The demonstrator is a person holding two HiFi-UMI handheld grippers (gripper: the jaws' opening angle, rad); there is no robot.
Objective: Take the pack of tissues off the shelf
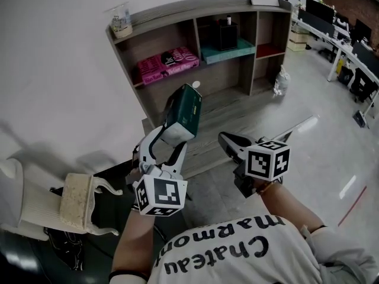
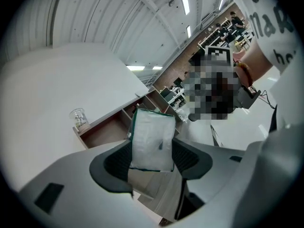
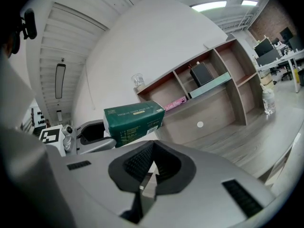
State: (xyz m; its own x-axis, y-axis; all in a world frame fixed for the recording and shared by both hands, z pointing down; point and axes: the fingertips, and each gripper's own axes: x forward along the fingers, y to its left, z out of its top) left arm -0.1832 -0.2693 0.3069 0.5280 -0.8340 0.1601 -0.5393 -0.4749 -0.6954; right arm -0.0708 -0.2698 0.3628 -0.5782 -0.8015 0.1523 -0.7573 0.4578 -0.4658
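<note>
My left gripper (image 1: pixel 176 136) is shut on a green pack of tissues (image 1: pixel 183 112), held in the air in front of the wooden shelf (image 1: pixel 237 90). In the left gripper view the pack's pale underside (image 2: pixel 151 140) sits squeezed between both dark pads, standing upright. The right gripper view shows the same green pack (image 3: pixel 134 121) at left, clear of the shelf. My right gripper (image 1: pixel 228 139) hangs beside it to the right, its jaws closed together with nothing between them (image 3: pixel 151 166).
The shelf holds pink packs (image 1: pixel 166 64), a teal tray (image 1: pixel 228 51) with a black box (image 1: pixel 225 34), and a glass jar (image 1: pixel 121 20) on top. A plastic bottle (image 1: pixel 282 80) stands on the floor at right. A white chair with a cushion (image 1: pixel 76 200) is at lower left.
</note>
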